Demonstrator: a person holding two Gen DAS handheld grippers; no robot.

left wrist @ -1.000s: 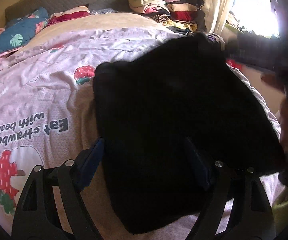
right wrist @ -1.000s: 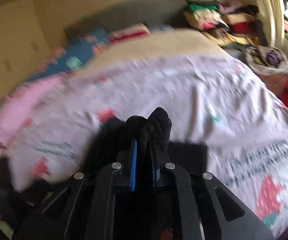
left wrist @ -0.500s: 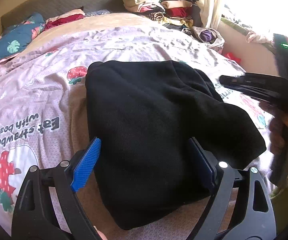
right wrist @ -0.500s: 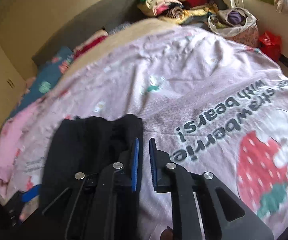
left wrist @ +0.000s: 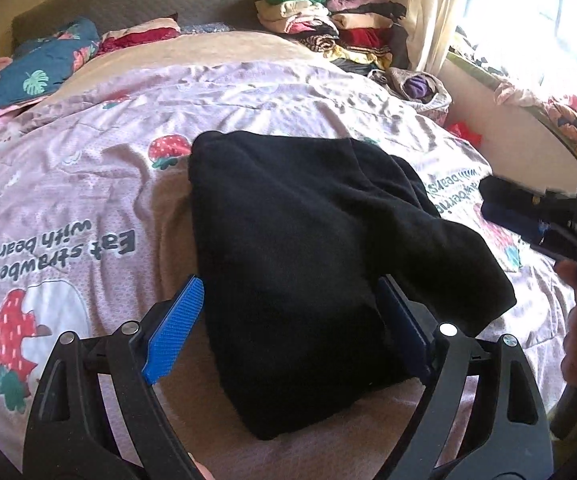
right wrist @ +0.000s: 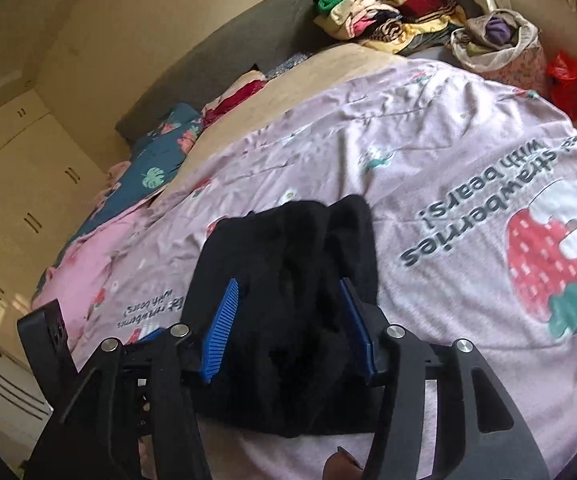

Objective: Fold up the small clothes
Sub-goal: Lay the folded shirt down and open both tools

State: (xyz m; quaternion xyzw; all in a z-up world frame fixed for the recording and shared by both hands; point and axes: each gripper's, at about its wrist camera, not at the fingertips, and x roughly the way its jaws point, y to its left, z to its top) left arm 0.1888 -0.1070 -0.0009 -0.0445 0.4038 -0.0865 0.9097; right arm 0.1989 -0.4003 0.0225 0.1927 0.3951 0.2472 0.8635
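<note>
Now we see the black garment [left wrist: 312, 272] lying folded on the strawberry bedspread [left wrist: 68, 184], between the spread left gripper [left wrist: 288, 320] and under our opening right gripper [right wrist: 288, 328], gripped by neither.

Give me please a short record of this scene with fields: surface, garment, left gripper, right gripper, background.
surface: bed with a pink strawberry-print cover
garment: black garment, lying folded on the cover
left gripper: left gripper open wide, near end of the garment between its pads, not pressed
right gripper: right gripper, jaws opening, garment's edge between the pads
background: pile of folded clothes by the headboard; bag of clothes beside the bed
</note>
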